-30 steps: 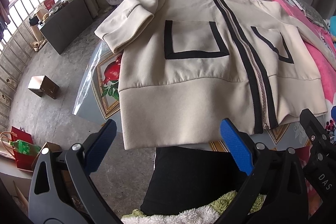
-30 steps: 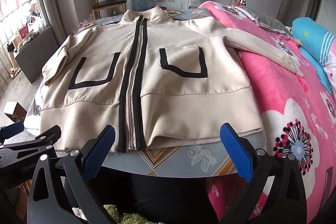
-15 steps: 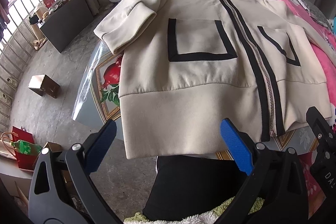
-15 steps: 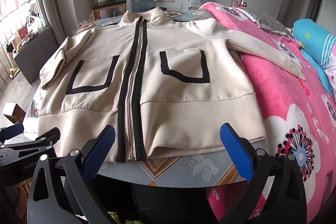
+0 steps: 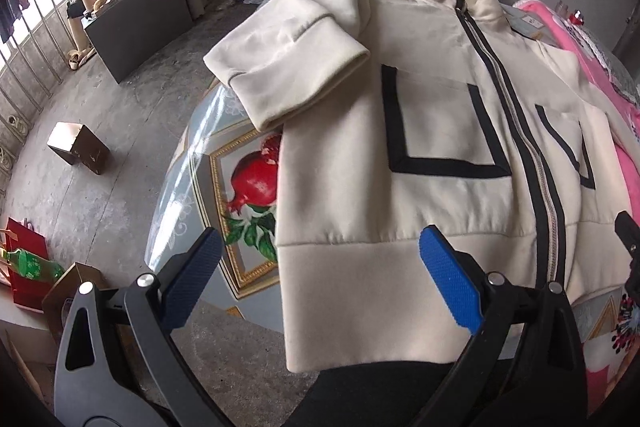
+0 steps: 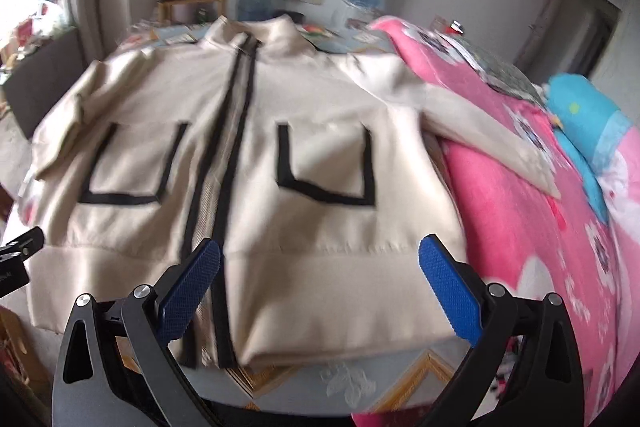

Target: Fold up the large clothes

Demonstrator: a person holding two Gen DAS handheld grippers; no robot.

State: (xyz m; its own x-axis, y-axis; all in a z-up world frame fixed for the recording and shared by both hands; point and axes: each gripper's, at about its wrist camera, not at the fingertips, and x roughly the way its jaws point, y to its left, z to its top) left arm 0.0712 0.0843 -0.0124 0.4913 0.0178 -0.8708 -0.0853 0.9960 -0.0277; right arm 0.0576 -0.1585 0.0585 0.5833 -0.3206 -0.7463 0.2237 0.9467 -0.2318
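Cream jacket (image 5: 400,155) lies at 12 o'clock, zipper axis running away; left gripper (image 5: 320,279) and right gripper (image 6: 320,279), both spread empty, over the near hem.

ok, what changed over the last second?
Both grippers, left gripper and right gripper, moved forward over the hem of the cream jacket; neither took hold. Jaws stay open. Jacket lies as before: one sleeve folded in, the other sleeve out on the pink blanket.

No legible text, label, brand or number appears in either view. Paper tags near the collar of the cream zip-front jacket (image 5: 440,131) are too small to read.
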